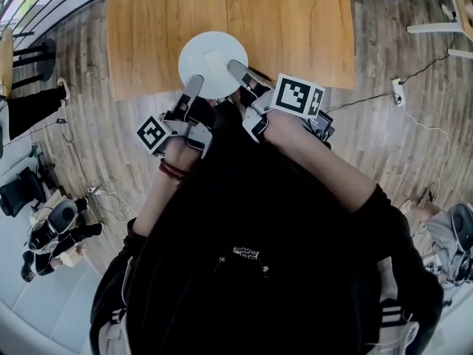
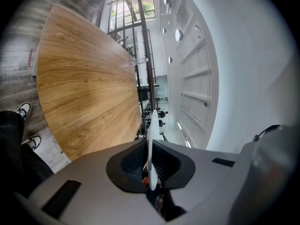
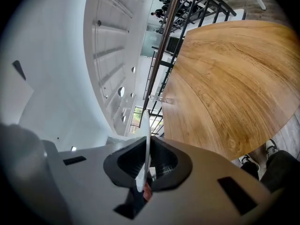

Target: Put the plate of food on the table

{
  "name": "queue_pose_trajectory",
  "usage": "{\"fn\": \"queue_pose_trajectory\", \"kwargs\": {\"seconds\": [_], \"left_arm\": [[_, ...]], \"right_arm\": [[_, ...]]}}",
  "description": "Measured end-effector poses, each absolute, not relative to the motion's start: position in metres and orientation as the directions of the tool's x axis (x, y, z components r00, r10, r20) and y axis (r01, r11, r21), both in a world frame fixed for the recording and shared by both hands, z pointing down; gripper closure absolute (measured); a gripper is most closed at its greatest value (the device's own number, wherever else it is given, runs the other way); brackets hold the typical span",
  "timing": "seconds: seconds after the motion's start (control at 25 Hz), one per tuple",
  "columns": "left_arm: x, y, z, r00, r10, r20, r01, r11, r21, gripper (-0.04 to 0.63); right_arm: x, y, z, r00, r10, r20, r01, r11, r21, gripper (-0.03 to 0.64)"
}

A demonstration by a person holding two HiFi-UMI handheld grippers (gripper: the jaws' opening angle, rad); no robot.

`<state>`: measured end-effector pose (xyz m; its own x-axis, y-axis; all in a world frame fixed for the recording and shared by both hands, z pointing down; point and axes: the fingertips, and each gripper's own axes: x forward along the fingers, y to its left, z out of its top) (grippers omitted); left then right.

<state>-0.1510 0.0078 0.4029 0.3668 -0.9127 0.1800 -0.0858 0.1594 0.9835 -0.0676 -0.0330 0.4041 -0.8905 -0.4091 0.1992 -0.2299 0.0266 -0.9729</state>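
- Nearest: person's black top [image 1: 251, 228]; its small print is too small to read.
- Left gripper [image 1: 194, 87] and right gripper [image 1: 238, 71] both have narrow jaws clamped on the near rim of the white plate [image 1: 213, 63]. The marker cube [image 1: 298, 96] carries a black-and-white pattern.
- Gripper views only: plate edge-on between ribbed pads [image 2: 133, 161].
- Head view only: round plate over the wooden table [image 1: 295, 28] at its near edge. Contact with the wood unclear.
- Far right: cable [image 1: 432, 135] on the floor.
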Motion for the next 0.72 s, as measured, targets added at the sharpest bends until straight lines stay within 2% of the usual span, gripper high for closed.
{"fn": "queue_pose_trajectory", "kwargs": {"seconds": [0.48,0.72], "left_arm": [[-0.137,-0.069,0.396,0.568,-0.816,0.103,-0.055,0.087,0.995,0.571],[-0.2,-0.116,0.403,0.615,-0.781,0.109,-0.051,0.098,0.994,0.571]], "right_arm": [[-0.048,-0.092,0.39,-0.785,-0.579,0.221,-0.288,0.026,-0.957,0.581],[-0.109,-0.135,0.393,-0.748,-0.619,0.239,-0.313,0.011,-0.95,0.581]]}}
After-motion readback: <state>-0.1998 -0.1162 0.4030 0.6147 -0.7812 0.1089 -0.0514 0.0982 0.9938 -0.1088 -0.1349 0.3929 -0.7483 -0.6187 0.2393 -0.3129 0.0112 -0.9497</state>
